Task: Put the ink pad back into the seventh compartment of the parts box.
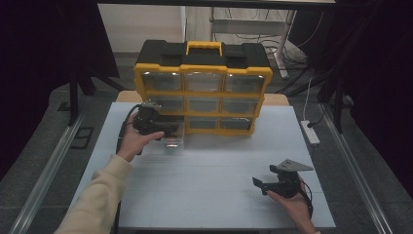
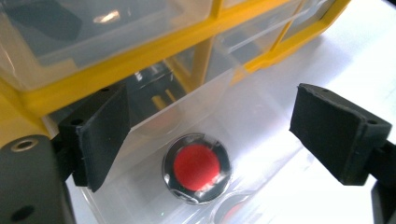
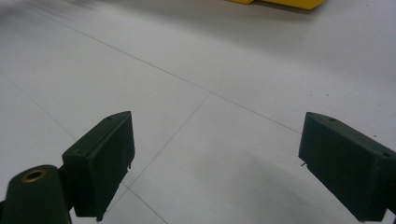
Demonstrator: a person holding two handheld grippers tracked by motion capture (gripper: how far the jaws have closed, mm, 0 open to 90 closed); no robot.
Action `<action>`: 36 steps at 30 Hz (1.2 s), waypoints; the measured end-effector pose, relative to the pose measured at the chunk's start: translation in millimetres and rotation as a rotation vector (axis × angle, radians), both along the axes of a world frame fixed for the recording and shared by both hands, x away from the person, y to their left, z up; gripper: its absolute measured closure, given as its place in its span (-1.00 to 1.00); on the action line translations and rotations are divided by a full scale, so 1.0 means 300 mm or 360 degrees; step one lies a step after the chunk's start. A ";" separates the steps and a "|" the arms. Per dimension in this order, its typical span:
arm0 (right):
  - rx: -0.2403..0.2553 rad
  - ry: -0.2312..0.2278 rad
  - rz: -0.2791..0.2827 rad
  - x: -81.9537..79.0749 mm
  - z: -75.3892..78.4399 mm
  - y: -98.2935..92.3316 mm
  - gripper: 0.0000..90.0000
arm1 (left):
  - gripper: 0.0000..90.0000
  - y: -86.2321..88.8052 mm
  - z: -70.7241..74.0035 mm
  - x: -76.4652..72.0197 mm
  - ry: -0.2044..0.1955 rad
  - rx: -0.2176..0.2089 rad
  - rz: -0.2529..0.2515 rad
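A yellow and black organiser (image 1: 202, 87) with clear drawers stands at the back of the white table (image 1: 209, 195). Its bottom left drawer (image 1: 174, 140) is pulled out onto the table. My left gripper (image 1: 165, 131) hangs over this drawer, open. In the left gripper view the gripper (image 2: 219, 135) has its jaws wide apart above the drawer's clear wall (image 2: 187, 107). A round red disc with a shiny silver rim (image 2: 196, 168) lies on the drawer floor between them, untouched. My right gripper (image 1: 260, 184) rests low over the table at the front right, open and holding nothing (image 3: 215, 163).
A second red-and-silver piece (image 2: 231, 210) peeks in at the drawer's near edge. A white power strip (image 1: 310, 131) lies off the table's right side. Black stand legs flank the table at left and right. Bare white table (image 3: 210, 70) lies ahead of the right gripper.
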State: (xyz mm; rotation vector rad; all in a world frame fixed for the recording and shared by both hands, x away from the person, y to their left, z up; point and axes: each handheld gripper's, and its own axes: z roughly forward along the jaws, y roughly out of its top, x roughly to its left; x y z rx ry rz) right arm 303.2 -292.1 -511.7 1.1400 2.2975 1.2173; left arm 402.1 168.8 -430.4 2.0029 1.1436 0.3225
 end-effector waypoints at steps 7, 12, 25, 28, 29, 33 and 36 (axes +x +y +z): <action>-0.0006 0.0002 0.0001 0.000 0.000 0.002 -0.76 | -0.69 0.005 0.065 -0.031 -0.0060 -0.0037 -0.0025; -0.0003 0.0006 -0.0002 0.003 -0.003 -0.001 -0.76 | -0.68 0.020 0.096 -0.071 -0.0079 -0.0077 -0.0053; 0.0030 0.0001 0.0005 0.000 0.004 -0.007 -0.76 | -0.67 0.049 0.054 -0.203 -0.0105 -0.0058 -0.0075; 0.0009 -0.0008 0.0008 -0.006 0.008 0.002 -0.76 | -0.67 0.051 0.033 -0.237 -0.0105 -0.0069 -0.0078; 0.0009 -0.0008 0.0008 -0.006 0.008 0.002 -0.76 | -0.67 0.051 0.029 -0.245 -0.0103 -0.0066 -0.0078; 0.0005 -0.0012 -0.0002 -0.014 0.008 0.000 -0.76 | -0.67 0.064 0.007 -0.293 -0.0113 -0.0058 -0.0084; 0.0009 -0.0004 -0.0017 -0.013 0.006 -0.006 -0.76 | -0.67 0.076 -0.007 -0.326 -0.0116 -0.0055 -0.0081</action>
